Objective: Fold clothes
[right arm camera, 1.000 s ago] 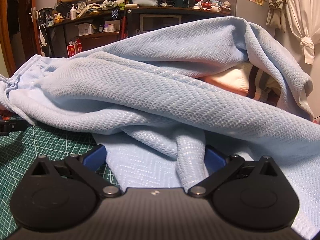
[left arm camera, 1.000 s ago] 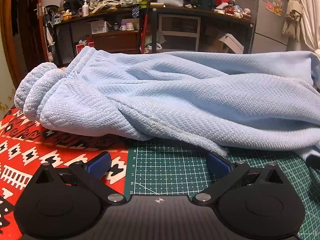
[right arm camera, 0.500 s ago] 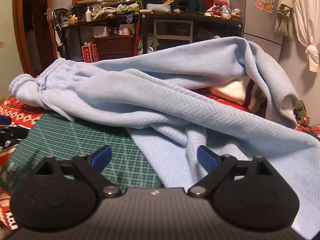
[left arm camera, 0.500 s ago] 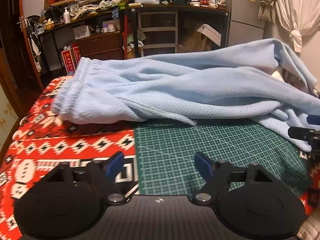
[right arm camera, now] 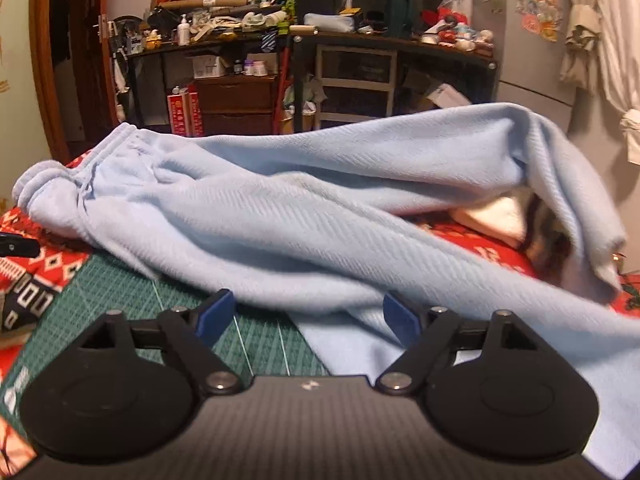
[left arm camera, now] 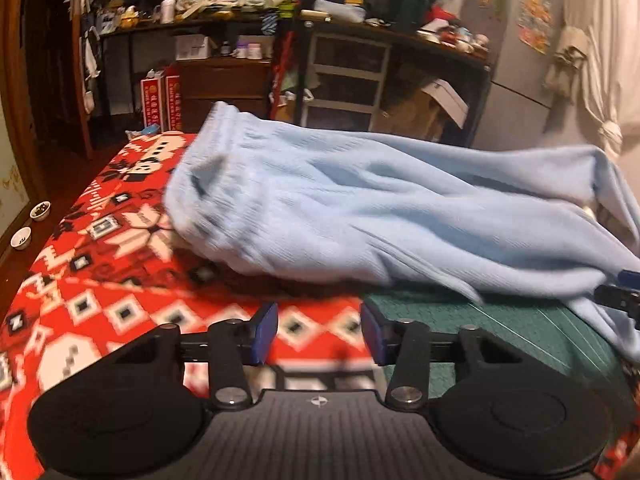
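A red patterned blanket (left arm camera: 120,312) covers the whole work surface, and a green cutting mat (right arm camera: 120,292) lies on top of it at the near side. Across both sprawls a pair of light blue trousers (right arm camera: 320,216), by far the largest loose thing here. Their long axis runs roughly left to right across both views: the gathered elastic waistband (right arm camera: 52,184) points to the left and rests on the blanket, while the legs stretch away to the right, one bunched up high at the far right and draped over a cream and brown striped garment (right arm camera: 504,220). The near leg spills forward onto the mat and toward the lower right corner of the right wrist view.

The right claw (right arm camera: 308,312) hovers low over the mat's edge with its jaws wide but narrowing slightly; a fold of the trousers lies just ahead of the blue pads (right arm camera: 400,316), which do not press on it, so it grips nothing.

The left claw (left arm camera: 318,334) hangs above the seam between blanket and mat, well short of the cloth. Its jaws are partway in and closing, with nothing between them.
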`<control>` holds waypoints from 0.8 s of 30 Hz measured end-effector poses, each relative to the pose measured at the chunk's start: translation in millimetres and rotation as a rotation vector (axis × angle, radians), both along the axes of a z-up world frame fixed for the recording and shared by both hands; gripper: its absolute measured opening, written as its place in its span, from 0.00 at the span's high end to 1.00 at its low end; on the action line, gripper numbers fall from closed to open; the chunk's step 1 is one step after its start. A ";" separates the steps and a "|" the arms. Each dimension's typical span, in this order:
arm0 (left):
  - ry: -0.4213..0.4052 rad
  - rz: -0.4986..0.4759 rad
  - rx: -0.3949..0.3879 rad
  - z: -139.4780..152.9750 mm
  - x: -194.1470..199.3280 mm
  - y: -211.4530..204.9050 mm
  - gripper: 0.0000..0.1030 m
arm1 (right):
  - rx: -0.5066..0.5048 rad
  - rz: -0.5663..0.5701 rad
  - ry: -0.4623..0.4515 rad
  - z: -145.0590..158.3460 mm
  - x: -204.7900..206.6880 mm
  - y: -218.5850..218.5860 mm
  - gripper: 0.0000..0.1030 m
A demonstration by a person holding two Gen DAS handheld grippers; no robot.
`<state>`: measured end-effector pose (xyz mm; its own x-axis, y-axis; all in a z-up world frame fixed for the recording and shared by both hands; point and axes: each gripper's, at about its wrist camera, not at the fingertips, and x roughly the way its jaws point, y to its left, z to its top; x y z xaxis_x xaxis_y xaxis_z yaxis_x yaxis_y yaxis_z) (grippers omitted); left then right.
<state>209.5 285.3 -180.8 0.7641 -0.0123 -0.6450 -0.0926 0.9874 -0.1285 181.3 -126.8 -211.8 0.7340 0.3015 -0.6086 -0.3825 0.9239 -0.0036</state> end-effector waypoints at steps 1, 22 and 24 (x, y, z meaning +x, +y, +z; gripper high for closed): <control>-0.001 0.010 -0.005 -1.1 5.9 8.8 0.59 | -0.014 0.017 0.012 0.3 8.5 6.0 0.20; 0.284 0.183 -0.371 53.8 79.1 82.2 0.75 | -0.136 -0.102 0.368 58.9 82.1 81.2 0.38; 0.279 0.191 -0.389 75.8 71.7 93.2 0.76 | -0.130 -0.172 0.391 63.9 81.1 65.6 0.39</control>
